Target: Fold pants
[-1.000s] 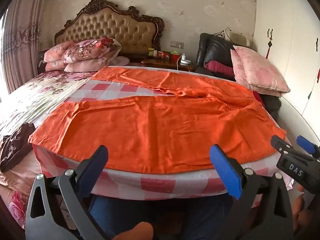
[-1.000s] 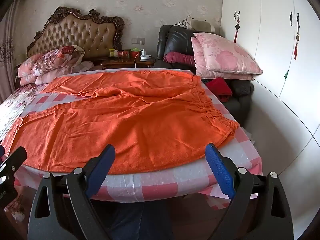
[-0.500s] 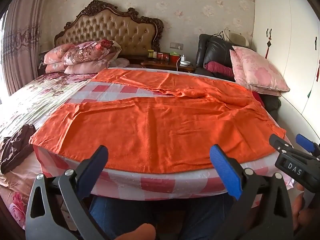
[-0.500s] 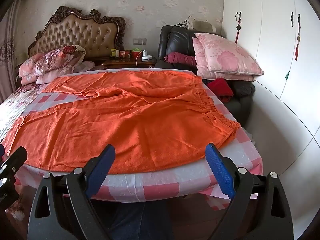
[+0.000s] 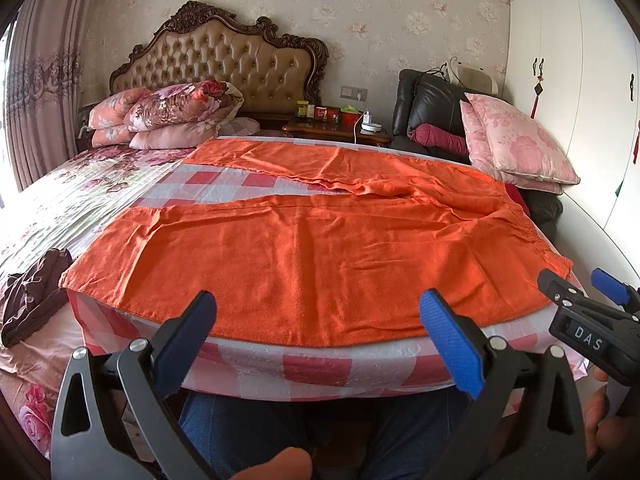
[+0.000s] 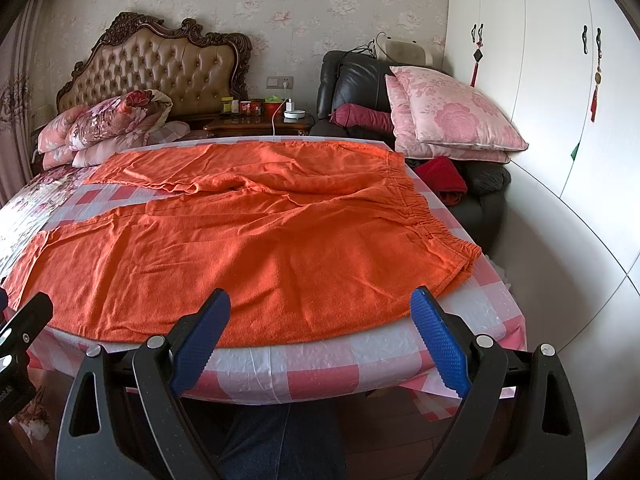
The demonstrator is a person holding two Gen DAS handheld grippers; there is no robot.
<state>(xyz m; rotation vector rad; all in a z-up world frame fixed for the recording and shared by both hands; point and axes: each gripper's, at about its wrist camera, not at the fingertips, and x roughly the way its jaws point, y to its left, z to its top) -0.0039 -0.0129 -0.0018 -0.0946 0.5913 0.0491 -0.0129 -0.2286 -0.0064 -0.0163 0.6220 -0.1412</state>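
Observation:
Orange pants (image 5: pixel 320 248) (image 6: pixel 248 240) lie spread flat on a red-and-white checked sheet (image 5: pixel 320 368) (image 6: pixel 320 364) at the bed's near end. The elastic waistband (image 6: pixel 424 208) is at the right, and the two legs run left, parted by a strip of sheet. My left gripper (image 5: pixel 320 332) is open, short of the pants' near hem, with nothing between its blue pads. My right gripper (image 6: pixel 320 328) is also open, held before the hem near the waist end. In the left wrist view the right gripper (image 5: pixel 588 300) shows at the right edge.
Floral pillows (image 5: pixel 172 116) and a tufted headboard (image 5: pixel 224 56) stand at the far end. A dark garment (image 5: pixel 32 292) lies on the floral bedspread at left. A black chair with pink cushions (image 6: pixel 452 116) and white wardrobes (image 6: pixel 540 80) fill the right side. The person's jeans (image 5: pixel 280 432) show below.
Both grippers have risen slightly and pulled back a little, so more of the sheet's front drop shows. The pants have not moved.

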